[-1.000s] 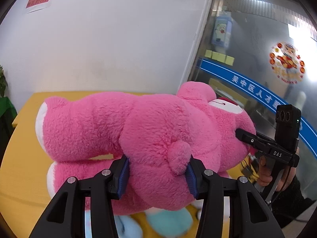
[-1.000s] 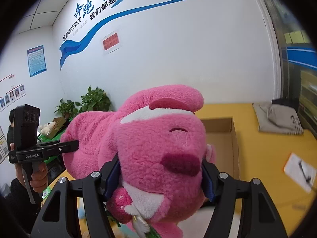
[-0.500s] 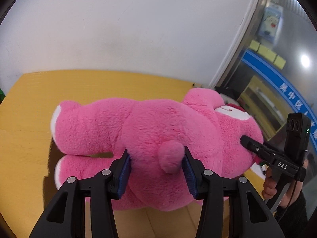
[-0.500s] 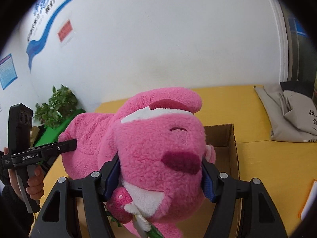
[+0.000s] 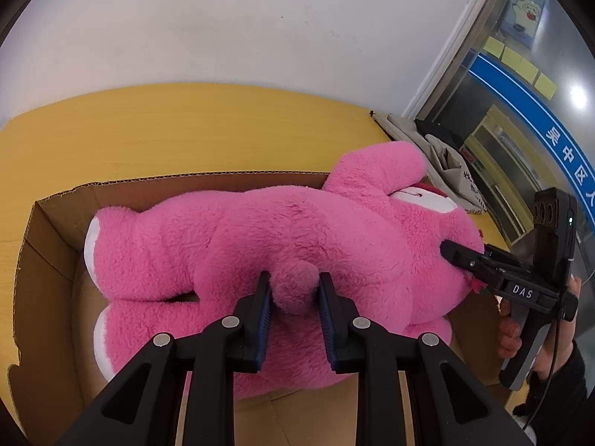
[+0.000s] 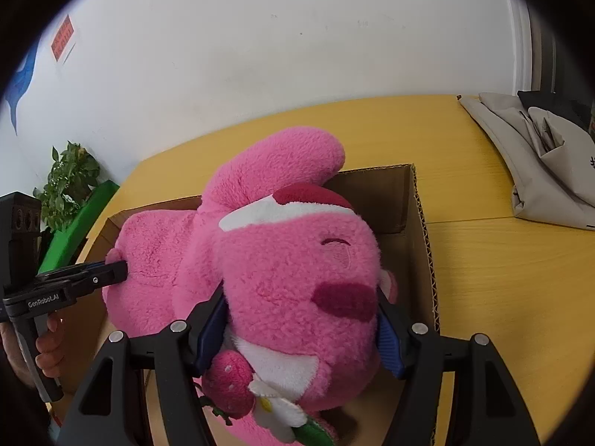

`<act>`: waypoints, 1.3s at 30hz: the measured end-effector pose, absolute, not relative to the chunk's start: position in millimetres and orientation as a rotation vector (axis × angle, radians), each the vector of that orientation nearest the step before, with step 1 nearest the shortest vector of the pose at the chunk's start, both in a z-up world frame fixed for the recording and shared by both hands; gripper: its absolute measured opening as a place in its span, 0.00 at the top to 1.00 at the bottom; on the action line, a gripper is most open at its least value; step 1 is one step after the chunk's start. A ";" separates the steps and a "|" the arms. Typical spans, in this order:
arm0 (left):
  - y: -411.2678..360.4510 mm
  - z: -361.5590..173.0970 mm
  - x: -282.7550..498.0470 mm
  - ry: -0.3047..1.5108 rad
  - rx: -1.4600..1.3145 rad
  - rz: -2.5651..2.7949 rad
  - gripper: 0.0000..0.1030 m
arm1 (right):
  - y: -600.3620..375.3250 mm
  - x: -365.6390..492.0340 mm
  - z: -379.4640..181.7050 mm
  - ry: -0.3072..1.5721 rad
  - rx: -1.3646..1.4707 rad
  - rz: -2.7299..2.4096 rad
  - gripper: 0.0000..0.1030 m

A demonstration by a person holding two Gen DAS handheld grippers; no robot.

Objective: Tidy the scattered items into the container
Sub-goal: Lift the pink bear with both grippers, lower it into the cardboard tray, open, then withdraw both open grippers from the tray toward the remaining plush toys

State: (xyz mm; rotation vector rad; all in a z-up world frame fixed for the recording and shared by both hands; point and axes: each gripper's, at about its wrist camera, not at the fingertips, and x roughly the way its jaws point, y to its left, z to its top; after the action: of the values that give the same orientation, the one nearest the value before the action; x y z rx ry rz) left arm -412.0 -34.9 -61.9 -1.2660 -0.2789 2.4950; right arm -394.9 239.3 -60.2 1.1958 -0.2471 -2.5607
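A big pink plush bear (image 5: 282, 245) lies on its side inside an open cardboard box (image 5: 48, 230). My left gripper (image 5: 293, 290) is shut on the bear's small round tail. My right gripper (image 6: 301, 319) is shut on the bear's head (image 6: 297, 271), one finger on each cheek. The box also shows in the right wrist view (image 6: 420, 230), around the bear. Each gripper shows in the other's view, the right one (image 5: 446, 251) at the head, the left one (image 6: 119, 269) at the rump.
The box stands on a yellow table (image 5: 186, 133) against a white wall. A grey cloth bag (image 6: 539, 156) lies on the table to the right of the box. A potted plant (image 6: 67, 182) and a green board stand off the table's left end.
Both grippers have carried the bear down from the air into the cardboard box. The left jaws now pinch closer, on the tail only.
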 end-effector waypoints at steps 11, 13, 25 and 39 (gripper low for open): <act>-14.7 -60.5 -413.3 -0.108 -1.339 2.561 0.72 | 231.2 -399.3 -61.2 -0.190 1.348 -2.638 0.25; -17.7 -44.1 -397.5 -0.059 -1.308 2.577 0.64 | 233.7 -389.5 -49.0 -0.205 1.319 -2.649 0.23; -66.6 91.9 -187.8 -0.051 -1.028 2.884 0.26 | 232.8 -246.5 59.5 -0.127 1.019 -2.710 0.19; -33.5 66.3 4.0 0.070 -0.899 2.969 0.10 | 173.8 -33.6 74.6 0.024 0.838 -2.838 0.11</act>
State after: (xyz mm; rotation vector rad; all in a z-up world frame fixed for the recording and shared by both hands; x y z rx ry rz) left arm 4.0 -33.5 66.3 -0.8992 0.0699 2.9688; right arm -33.6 173.8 74.6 0.8382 0.0241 -2.8380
